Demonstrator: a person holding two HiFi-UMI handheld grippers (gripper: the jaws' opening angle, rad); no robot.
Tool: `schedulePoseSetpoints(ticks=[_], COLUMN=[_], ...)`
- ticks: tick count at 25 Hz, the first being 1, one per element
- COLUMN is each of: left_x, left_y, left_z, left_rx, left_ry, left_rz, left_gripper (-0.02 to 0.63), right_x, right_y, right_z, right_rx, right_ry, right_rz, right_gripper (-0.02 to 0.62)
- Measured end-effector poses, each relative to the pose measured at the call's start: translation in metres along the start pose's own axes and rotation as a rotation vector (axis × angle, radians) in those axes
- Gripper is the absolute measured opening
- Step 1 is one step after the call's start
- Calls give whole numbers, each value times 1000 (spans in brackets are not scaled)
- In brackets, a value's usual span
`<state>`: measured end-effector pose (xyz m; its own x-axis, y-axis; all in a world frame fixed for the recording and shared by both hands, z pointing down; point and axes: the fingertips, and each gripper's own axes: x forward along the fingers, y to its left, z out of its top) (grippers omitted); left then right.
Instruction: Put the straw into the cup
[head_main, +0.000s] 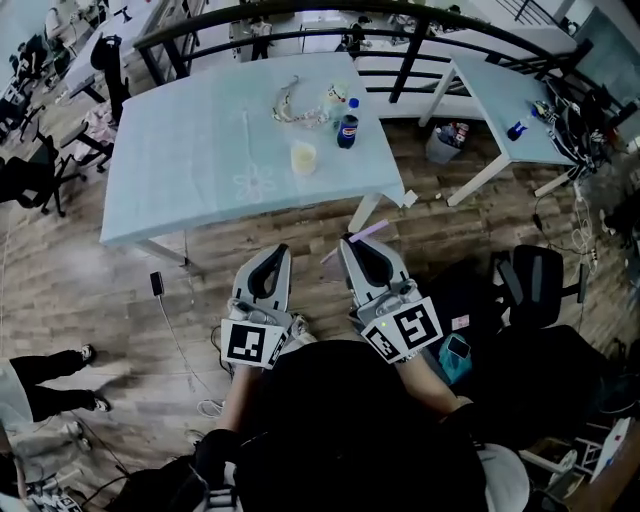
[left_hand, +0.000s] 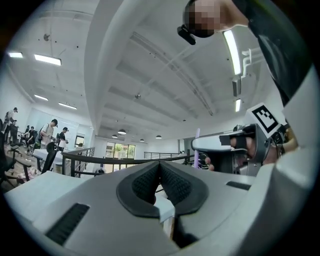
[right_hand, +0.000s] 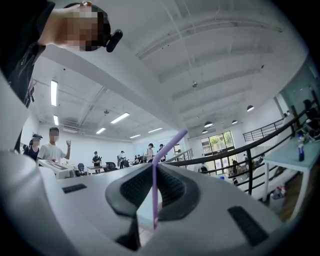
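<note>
In the head view a pale yellow cup (head_main: 303, 157) stands on the light blue table (head_main: 190, 160), far ahead of both grippers. My right gripper (head_main: 347, 240) is shut on a purple straw (head_main: 362, 232) that pokes out to the right of its tips. The right gripper view shows the straw (right_hand: 154, 190) clamped upright between the black pads, with its bent top leaning right. My left gripper (head_main: 281, 250) is held beside the right one, over the wooden floor short of the table. Its pads (left_hand: 150, 182) meet at the tip with nothing between them. The right gripper (left_hand: 200, 146) and the straw (left_hand: 197, 150) also show there.
A blue-capped cola bottle (head_main: 347, 130), a small pale container (head_main: 335, 97) and crumpled wrappers (head_main: 290, 105) lie beyond the cup. A white table (head_main: 510, 95) and a bin (head_main: 440, 145) stand at the right. A black chair (head_main: 535, 275) is near my right side. A dark railing (head_main: 300, 22) runs behind.
</note>
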<state>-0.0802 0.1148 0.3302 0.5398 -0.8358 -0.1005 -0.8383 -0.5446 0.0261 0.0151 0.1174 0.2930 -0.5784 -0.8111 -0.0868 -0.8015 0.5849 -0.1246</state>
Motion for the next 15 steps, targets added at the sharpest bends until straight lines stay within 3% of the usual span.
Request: schedulePoseSetpoints(ticks=[8, 15], left_x=[26, 53], left_y=[48, 63], left_z=[-4, -16], left_rx=[-13, -33], left_ry=[0, 23], left_rz=[-45, -72], left_gripper=[12, 12], right_x=[52, 77], right_y=[2, -31], right_z=[-7, -4], right_rx=[-22, -30], right_ry=[7, -8], right_rz=[-18, -84], right_gripper=[29, 29])
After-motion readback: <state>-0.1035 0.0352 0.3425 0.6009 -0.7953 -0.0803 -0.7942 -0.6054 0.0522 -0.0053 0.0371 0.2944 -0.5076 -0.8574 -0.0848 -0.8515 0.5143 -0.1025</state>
